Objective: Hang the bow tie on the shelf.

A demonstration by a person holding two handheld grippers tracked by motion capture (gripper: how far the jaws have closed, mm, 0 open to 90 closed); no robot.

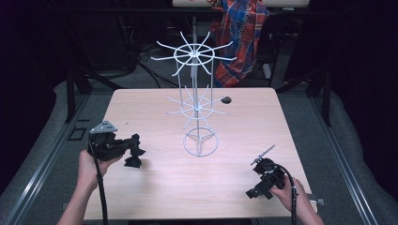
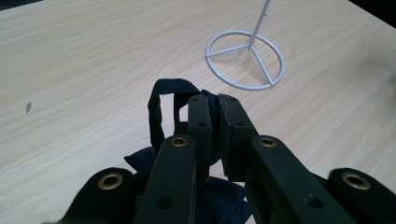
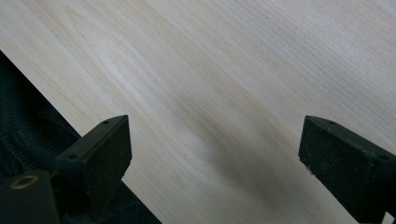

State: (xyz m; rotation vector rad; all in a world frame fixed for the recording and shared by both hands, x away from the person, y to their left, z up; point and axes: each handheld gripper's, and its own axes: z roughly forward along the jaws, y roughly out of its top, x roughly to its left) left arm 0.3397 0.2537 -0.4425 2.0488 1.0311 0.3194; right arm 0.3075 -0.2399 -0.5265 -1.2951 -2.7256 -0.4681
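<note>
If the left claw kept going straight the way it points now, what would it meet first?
Probably the ring base of the white wire rack, which lies ahead of the left claw holding the dark cloth. Bare table lies between; depth is hard to judge.

Light wood-grain table [image 1: 155, 187], centre of frame. White wire rack [image 1: 197, 105] stands mid-table on its ring base. Dark cloth [image 1: 133, 157] rests at left. Small dark object [image 1: 226, 99] lies upper centre.
</note>
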